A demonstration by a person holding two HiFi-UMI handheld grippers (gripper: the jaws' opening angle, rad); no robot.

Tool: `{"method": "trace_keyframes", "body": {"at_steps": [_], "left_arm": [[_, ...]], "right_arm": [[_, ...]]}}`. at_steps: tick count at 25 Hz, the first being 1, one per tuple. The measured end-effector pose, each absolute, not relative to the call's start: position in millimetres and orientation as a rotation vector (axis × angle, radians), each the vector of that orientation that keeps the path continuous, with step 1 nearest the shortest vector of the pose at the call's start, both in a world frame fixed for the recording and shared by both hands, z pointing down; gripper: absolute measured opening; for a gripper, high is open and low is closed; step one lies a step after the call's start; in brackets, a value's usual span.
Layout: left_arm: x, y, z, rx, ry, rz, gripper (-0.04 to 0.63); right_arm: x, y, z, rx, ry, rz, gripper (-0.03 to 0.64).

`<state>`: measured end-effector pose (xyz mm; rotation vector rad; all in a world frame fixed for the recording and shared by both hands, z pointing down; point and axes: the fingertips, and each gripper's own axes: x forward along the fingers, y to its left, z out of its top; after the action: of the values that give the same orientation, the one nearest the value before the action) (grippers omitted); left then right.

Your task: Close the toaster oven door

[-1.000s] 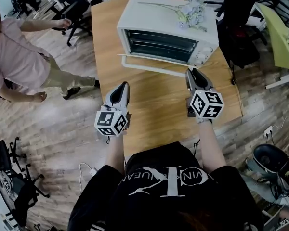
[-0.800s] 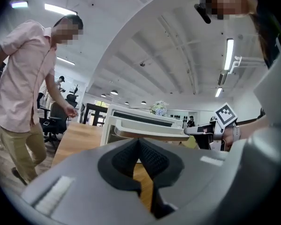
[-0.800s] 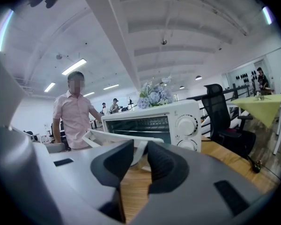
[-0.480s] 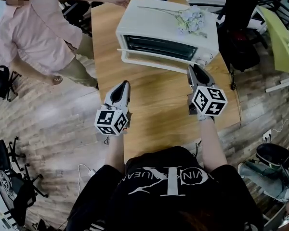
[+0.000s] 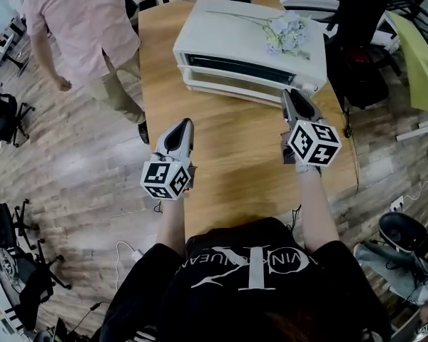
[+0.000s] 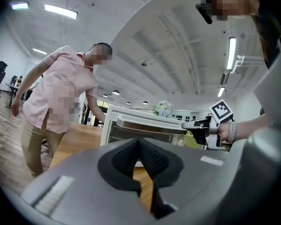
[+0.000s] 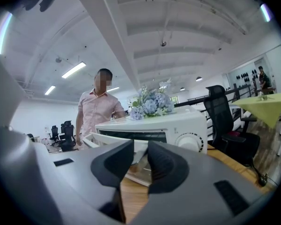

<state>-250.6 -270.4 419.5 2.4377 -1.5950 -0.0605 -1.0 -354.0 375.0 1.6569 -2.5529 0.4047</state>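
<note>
- Toaster oven [image 5: 232, 30], white, sits at the far end of the wooden table [image 5: 228, 148], front facing us.
- Its door [image 5: 228, 84] isn't shut. It leans out from the oven's base at a slant, w/ a dark strip of the cavity showing above it.
- R gripper [image 5: 289, 95] has its tips at the door's right end, below the oven's front right corner. Touching or just beside, we can't tell from the head view.
- In the right gripper view, the R gripper's jaws stand a little apart w/ nothing clamped. The door's edge and glass show through the gap, and the oven's knob [image 7: 189, 142] is off to the right.
- L gripper [image 5: 183, 125] is held above the table's left side, well apart from the oven, marker cube toward us.
- In the left gripper view, its pads [image 6: 147, 156] are pressed together w/ nothing btwn them. Beyond them we see the oven front and the R gripper at its right end.
- A bunch of pale blue flowers [image 5: 284, 30] lies on top of the oven, stems pointing left.
- A person in a pink shirt [image 5: 82, 27] stands by the table's far left corner, one arm reaching toward the back of the oven.
- A black office chair [image 5: 357, 34] stands right of the table.
</note>
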Motion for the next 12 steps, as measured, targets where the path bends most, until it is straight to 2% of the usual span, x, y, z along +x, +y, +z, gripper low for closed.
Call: {"method": "trace_keyframes", "body": {"at_steps": [12], "left_arm": [[-256.2,-269.3,423.6,2.406,-1.618,-0.054,0.009]], "right_arm": [[1.4,-374.7,365.6,1.664,-2.546,0.368,0.077]]}}
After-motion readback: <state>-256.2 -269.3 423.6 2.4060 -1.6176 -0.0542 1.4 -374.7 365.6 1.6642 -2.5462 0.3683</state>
